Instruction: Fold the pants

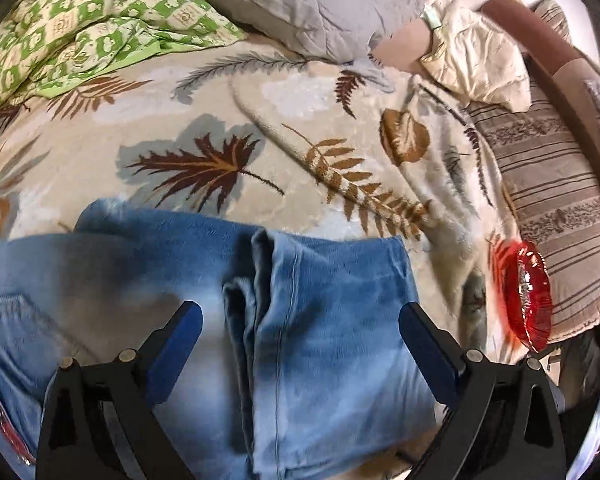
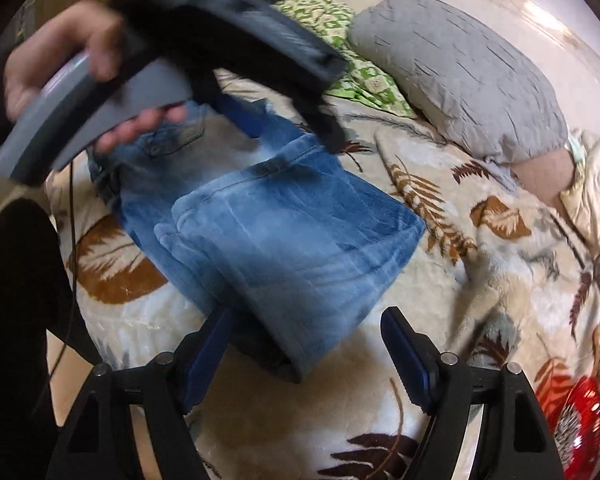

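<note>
The jeans [image 2: 276, 220] lie folded over on the leaf-print blanket [image 1: 180, 120], right ahead of both tools. The left gripper [image 1: 300, 332] stands wide, its blue pads [image 1: 180, 344] spread to either side of the denim below and pressing on nothing; a fold edge with its seam runs straight between them. The right gripper [image 2: 306, 348] is also wide and empty, and the near corner of the folded bundle lies just ahead of its tips, nearer its left pad. From the right wrist view, the person's hand [image 2: 60, 68] holding the other tool shows up and to the left, over the pocket end of the jeans (blurred, so the detail is poor).

By my reading, a fold has been laid down and let go, and the bundle looks about halved, with the waist end still spread flat beyond the doubled part. The next move probably calls for both tools to drop onto one end of the bundle, pinch all the layers together, and carry that end across without dragging the lower layers askew. A gray pillow [image 2: 460, 76] and a red shiny thing [image 1: 526, 292] sit well off to the right, clear of the work.
</note>
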